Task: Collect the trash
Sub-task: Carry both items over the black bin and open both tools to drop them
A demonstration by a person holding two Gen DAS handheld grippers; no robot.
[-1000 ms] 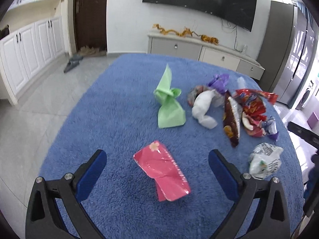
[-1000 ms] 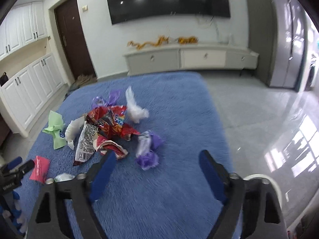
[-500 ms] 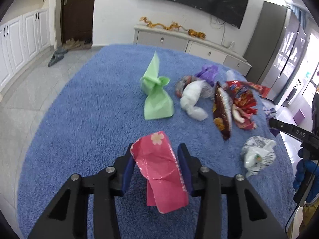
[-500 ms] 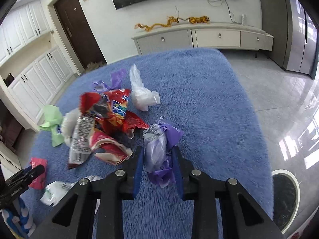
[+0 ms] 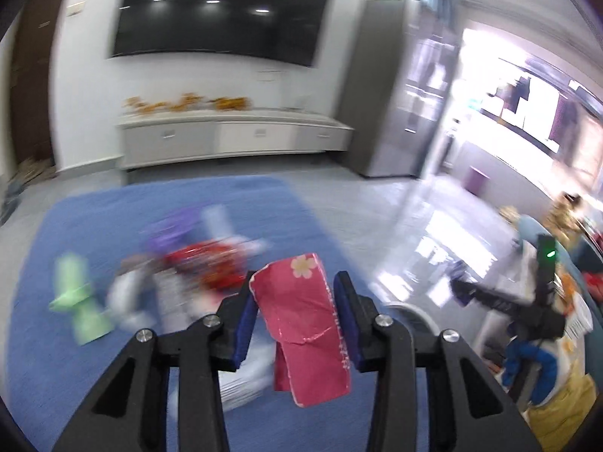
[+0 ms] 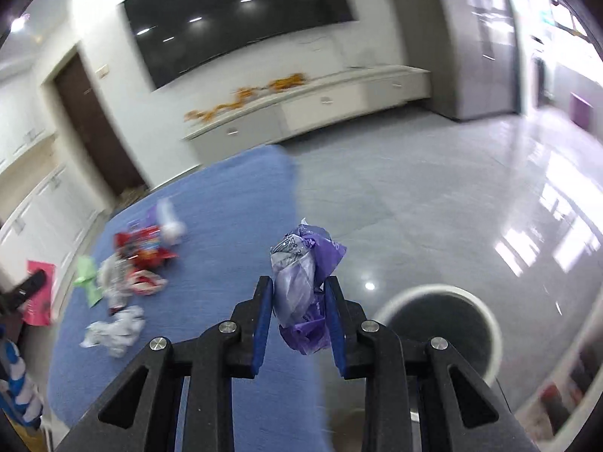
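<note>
Two handheld grippers each carry trash above a blue-covered bench (image 6: 233, 203). The left gripper (image 5: 297, 303) has its jaws clamped on a pink flowered wrapper (image 5: 301, 335). The right gripper (image 6: 297, 293) pinches a crumpled purple bag (image 6: 301, 290). A round white-rimmed bin (image 6: 441, 324) stands on the grey floor, near and right of the bench edge. More wrappers (image 6: 141, 256) lie on the far left of the bench. To drop cleanly, each gripper should probably hang over the bin's mouth before releasing.
</note>
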